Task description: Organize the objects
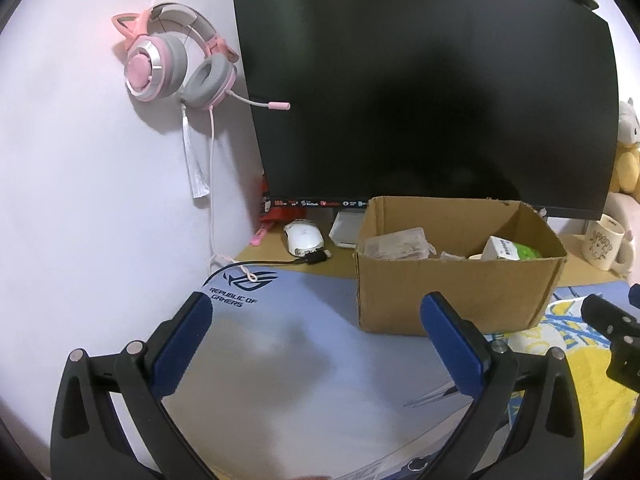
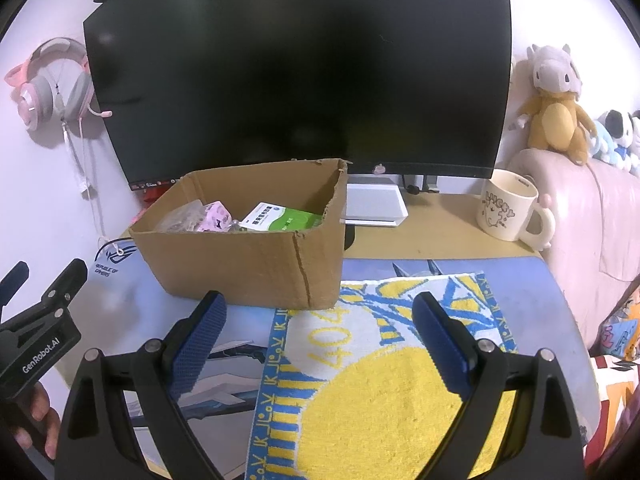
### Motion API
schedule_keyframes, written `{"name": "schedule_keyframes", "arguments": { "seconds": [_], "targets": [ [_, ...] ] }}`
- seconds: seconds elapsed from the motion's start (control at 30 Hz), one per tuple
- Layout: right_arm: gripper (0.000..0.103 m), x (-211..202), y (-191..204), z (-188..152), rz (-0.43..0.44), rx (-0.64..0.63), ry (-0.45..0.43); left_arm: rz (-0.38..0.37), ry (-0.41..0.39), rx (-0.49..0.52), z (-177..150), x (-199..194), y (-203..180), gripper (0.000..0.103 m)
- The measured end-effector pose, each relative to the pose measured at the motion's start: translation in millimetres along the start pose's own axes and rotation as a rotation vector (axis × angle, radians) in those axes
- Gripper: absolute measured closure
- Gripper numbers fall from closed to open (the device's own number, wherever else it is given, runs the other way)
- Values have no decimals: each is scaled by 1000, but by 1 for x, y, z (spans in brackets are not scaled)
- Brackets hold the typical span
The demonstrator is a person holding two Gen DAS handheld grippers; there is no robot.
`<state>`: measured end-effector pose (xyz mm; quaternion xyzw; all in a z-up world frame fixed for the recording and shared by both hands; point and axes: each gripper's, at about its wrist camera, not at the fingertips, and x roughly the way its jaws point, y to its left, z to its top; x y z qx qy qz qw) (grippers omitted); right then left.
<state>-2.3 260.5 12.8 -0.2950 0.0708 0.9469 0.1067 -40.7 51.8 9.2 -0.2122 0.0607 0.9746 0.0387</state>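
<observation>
An open cardboard box (image 1: 456, 292) (image 2: 248, 264) stands on the desk mat in front of the monitor. Inside lie a white-and-green carton (image 2: 280, 218) (image 1: 504, 249), a pink patterned pack (image 2: 216, 216) and clear plastic bags (image 1: 396, 244). My left gripper (image 1: 316, 320) hovers open over the bare mat left of the box, with nothing between its fingers. My right gripper (image 2: 318, 316) is open above a yellow, blue and white towel (image 2: 380, 380) (image 1: 576, 344) lying flat to the right of the box. The left gripper (image 2: 16, 284) also shows at the right wrist view's left edge, held by a hand (image 2: 40, 420).
A black monitor (image 1: 420, 92) (image 2: 304, 68) fills the back. A pink headset (image 1: 172, 60) hangs on the wall at left. A white mouse (image 1: 302, 238) and cable lie behind the mat. A cream mug (image 2: 508, 210) stands at right, near plush toys (image 2: 556, 104) on a pink sofa arm.
</observation>
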Motion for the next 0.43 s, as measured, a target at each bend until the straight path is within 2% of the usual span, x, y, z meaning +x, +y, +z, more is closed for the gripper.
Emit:
{"name": "schedule_keyframes", "arguments": {
  "seconds": [0.43],
  "targets": [
    [4,0,1,0,-5,1,4,2,0,15,-1,-1,-2,0]
  ]
}}
